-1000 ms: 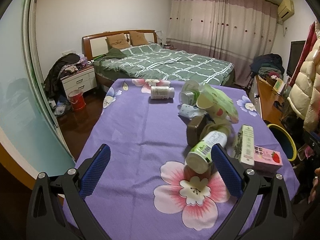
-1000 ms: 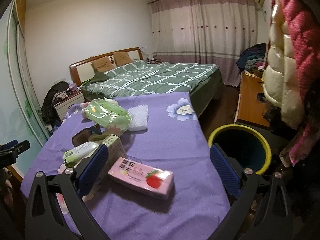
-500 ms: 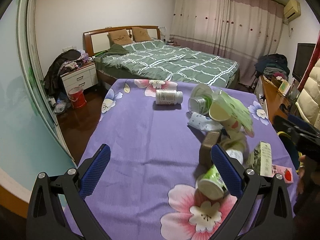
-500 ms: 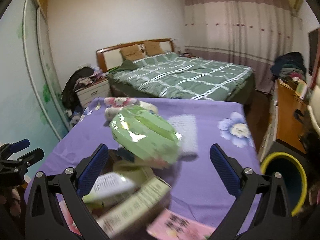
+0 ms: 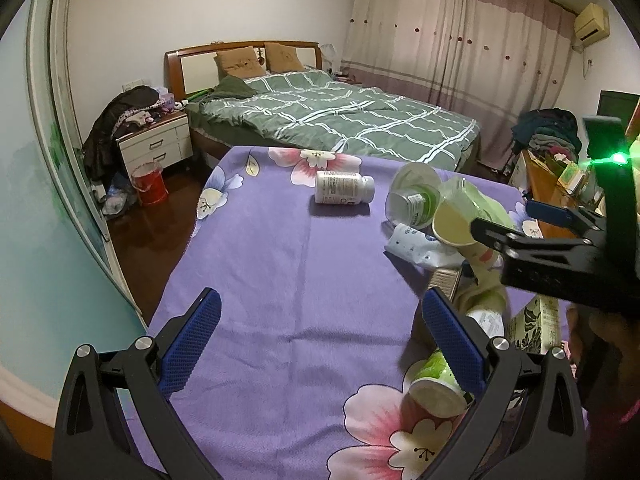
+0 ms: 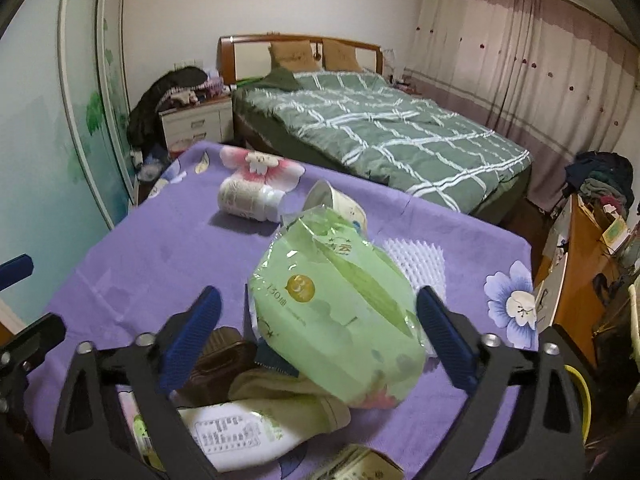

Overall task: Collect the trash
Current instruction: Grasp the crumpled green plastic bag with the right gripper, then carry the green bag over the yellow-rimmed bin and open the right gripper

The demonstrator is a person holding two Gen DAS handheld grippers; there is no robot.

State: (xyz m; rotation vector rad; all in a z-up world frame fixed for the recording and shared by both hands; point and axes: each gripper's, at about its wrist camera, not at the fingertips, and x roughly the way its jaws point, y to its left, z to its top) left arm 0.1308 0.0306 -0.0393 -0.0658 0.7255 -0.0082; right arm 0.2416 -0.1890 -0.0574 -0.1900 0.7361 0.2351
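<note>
Biggest risk first: my right gripper [image 6: 318,330] has the green tissue pack [image 6: 334,314] between its jaws, which have just been closing but stand wide with a gap at the left pad, so nothing is pinched yet. The pack looks soft and slick (plastic film), so I judge it could squash or slide out if I close off-centre, and it leans on the pile under it, so a tug may drag the brown box [image 6: 218,360] and the white bottle [image 6: 236,434] just below the left finger. The bin's yellow rim [image 6: 576,396] sits low to the right, past the table edge, so a weak grip could drop the pack short. My left gripper [image 5: 318,354] is spread over bare purple cloth [image 5: 280,280], holding nothing. Left view alone shows the paper cup [image 5: 454,226] and the green-capped bottle [image 5: 438,384] by its right finger; only the right view shows the bin rim and white foam net [image 6: 420,262].
</note>
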